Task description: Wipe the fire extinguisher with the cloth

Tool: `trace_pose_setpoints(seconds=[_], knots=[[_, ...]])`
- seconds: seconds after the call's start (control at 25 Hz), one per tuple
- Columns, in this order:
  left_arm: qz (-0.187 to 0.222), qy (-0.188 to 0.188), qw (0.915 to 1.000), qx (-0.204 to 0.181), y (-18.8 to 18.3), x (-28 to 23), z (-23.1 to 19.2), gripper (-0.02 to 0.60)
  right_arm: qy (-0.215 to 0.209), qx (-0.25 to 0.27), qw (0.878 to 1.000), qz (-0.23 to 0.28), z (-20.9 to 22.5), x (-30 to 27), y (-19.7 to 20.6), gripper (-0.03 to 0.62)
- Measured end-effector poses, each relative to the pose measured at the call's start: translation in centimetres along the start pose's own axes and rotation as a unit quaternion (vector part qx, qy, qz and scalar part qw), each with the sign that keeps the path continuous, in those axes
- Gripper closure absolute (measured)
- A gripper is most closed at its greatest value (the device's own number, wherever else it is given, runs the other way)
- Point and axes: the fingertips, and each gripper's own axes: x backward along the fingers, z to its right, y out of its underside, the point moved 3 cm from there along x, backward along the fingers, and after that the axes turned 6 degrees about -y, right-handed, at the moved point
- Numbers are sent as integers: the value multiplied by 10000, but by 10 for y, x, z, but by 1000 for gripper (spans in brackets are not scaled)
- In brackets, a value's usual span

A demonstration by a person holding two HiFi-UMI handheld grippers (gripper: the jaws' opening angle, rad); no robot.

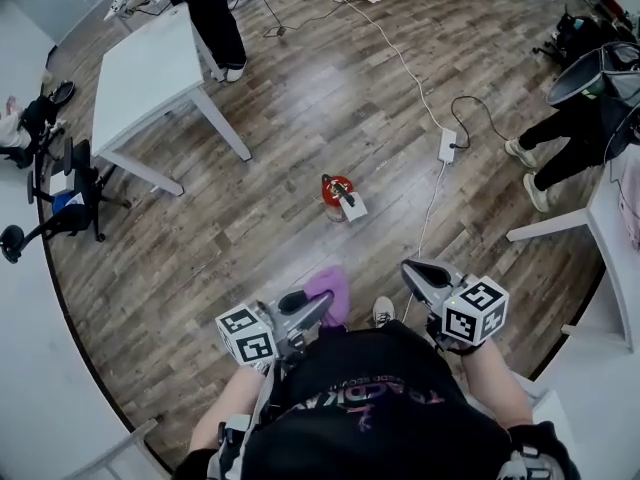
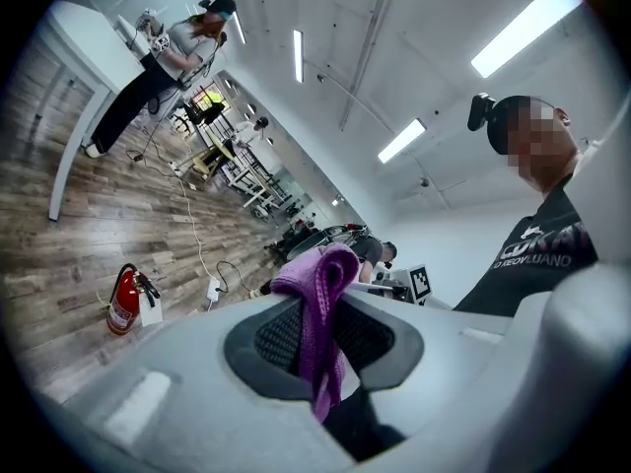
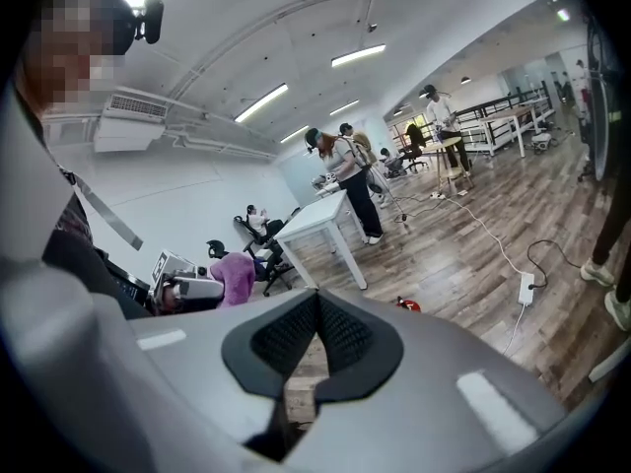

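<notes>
Purple cloth (image 2: 321,304), soft and limp, sits pinched in my left gripper (image 1: 312,309), my right gripper (image 1: 420,273) clenched empty, while the red fire extinguisher (image 1: 336,196) stands well ahead on the floor (image 1: 290,118), likely heavy and rigid, best steadied near its valve.

The fire extinguisher (image 1: 337,196) stands upright on the floor (image 1: 280,138) near the middle of the head view, well ahead of both grippers. The left gripper (image 1: 322,306) is at the lower left and the right gripper (image 1: 412,270) at the lower right, apart from each other, with the person's shoe (image 1: 383,312) between them. The cloth (image 1: 332,286) sits between the jaws of the left gripper and sticks out past their tips. Beyond the extinguisher, to its right, a power strip (image 1: 447,146) lies on the floor, and a cable (image 1: 400,58) runs from it to the far side. A table (image 1: 150,68) stands at the far left, a standing person (image 1: 215,13) just behind it and an office chair (image 1: 70,203) to its left.
</notes>
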Motion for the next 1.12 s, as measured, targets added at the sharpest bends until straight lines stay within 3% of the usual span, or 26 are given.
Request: trace_pose_setpoints(seconds=[0.32, 0.6, 0.88, 1.12], knots=[[596, -471, 9971, 0, 15, -14, 39, 520, -445, 168, 9982, -354, -1, 37, 16, 591], [694, -782, 9944, 150, 47, -22, 60, 520, -754, 56, 9959, -501, 5, 57, 39, 591], [784, -802, 9937, 5, 55, -27, 72, 520, -757, 144, 9959, -484, 11, 68, 49, 591], [848, -819, 9929, -137, 40, -17, 76, 520, -778, 309, 9957, -391, -4, 71, 45, 591]])
